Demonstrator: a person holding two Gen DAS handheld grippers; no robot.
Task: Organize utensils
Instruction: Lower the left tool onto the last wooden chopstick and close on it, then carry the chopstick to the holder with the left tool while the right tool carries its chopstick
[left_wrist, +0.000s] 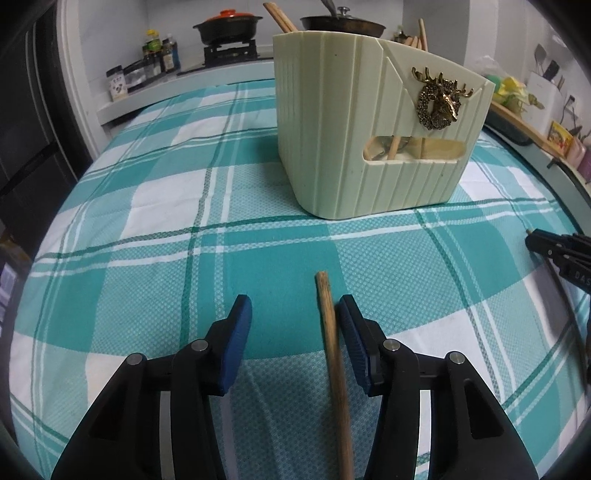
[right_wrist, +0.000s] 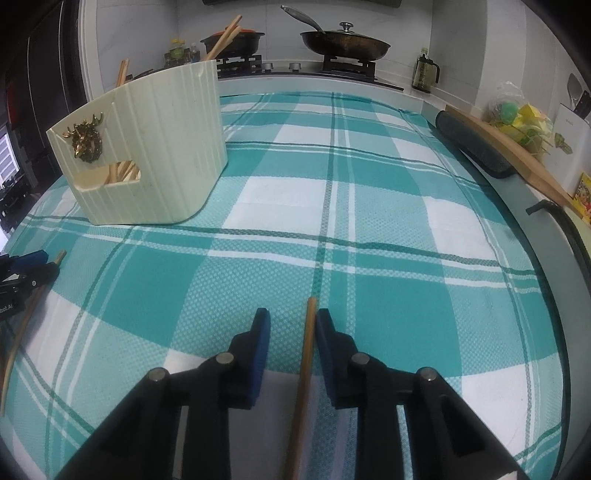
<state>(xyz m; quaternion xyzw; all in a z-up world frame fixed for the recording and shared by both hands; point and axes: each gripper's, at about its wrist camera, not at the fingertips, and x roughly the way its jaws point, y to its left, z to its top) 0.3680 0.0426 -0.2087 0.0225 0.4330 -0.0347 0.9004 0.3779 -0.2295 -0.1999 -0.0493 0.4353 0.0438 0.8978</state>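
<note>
A cream ribbed utensil holder (left_wrist: 369, 122) with a gold deer badge stands on the teal checked cloth (left_wrist: 147, 206), with wooden sticks inside. It also shows in the right wrist view (right_wrist: 159, 147) at the left. My left gripper (left_wrist: 295, 314) is open, with a wooden stick (left_wrist: 332, 350) lying between its fingers, against the right pad. My right gripper (right_wrist: 291, 325) is open around another wooden stick (right_wrist: 306, 369), close to its right pad. Each gripper shows in the other's view: the right gripper (left_wrist: 554, 251) at the right edge, the left gripper (right_wrist: 26, 269) at the left edge.
A stove with a black pot (left_wrist: 227, 27) and a pan (right_wrist: 345, 44) stands behind the table. Bottles (left_wrist: 162, 55) stand at the back left. A wooden board (right_wrist: 509, 147) and a dark roll (right_wrist: 472, 144) lie along the right edge.
</note>
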